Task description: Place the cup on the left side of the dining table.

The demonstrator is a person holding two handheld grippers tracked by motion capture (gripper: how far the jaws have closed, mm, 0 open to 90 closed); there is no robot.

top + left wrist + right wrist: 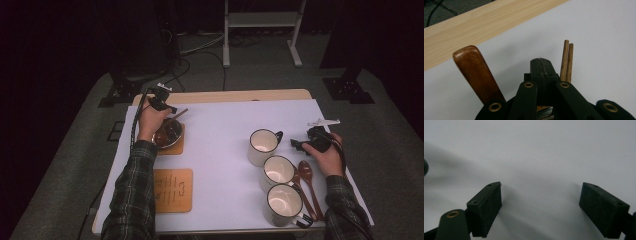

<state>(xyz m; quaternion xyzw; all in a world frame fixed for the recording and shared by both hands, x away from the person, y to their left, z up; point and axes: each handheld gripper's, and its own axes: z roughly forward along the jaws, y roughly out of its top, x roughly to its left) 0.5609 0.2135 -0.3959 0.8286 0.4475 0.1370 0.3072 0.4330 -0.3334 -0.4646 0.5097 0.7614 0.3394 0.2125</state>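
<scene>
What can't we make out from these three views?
- Bowl contents, high view: dark, small, partly behind the left hand.
- What the shut left gripper pinches, if anything, left gripper view: its own linkage covers everything below the pads.
- Markings on the near wooden board, high view: too small to read.
- Lowest mug, high view: handle nearly at the bottom edge.

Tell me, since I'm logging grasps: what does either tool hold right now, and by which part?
Nothing, it seems. The left tool is shut with nothing visible between its jaws, above the bowl. The right tool stands open over bare white table.
</scene>
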